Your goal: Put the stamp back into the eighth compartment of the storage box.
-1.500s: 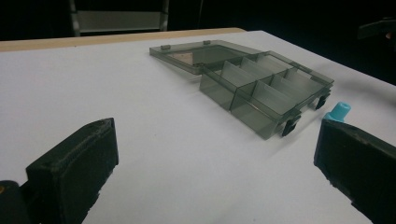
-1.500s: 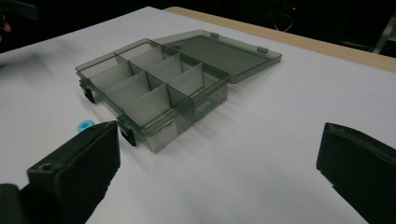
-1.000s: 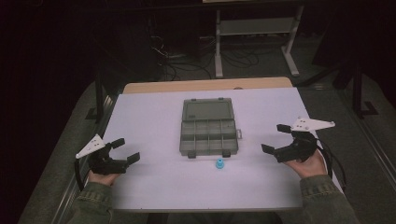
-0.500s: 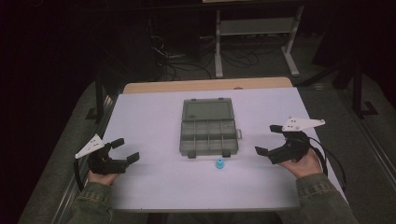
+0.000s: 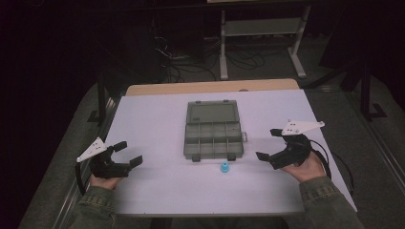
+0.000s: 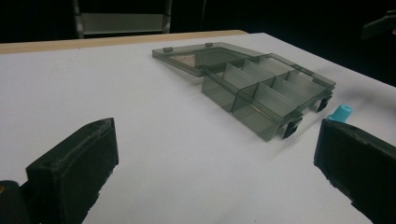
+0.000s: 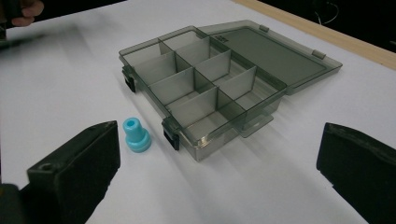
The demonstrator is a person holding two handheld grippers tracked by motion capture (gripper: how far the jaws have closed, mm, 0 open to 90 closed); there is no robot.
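glossy translucent plastic box (image 7: 210, 84), matt table (image 7: 299, 186)

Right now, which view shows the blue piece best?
The right gripper view: the blue piece sits close and whole, hollow top and wider base plain, just in front of the box. In the high view it is a small blue dot before the box. In the left gripper view its tip peeks above that gripper's own jaw.
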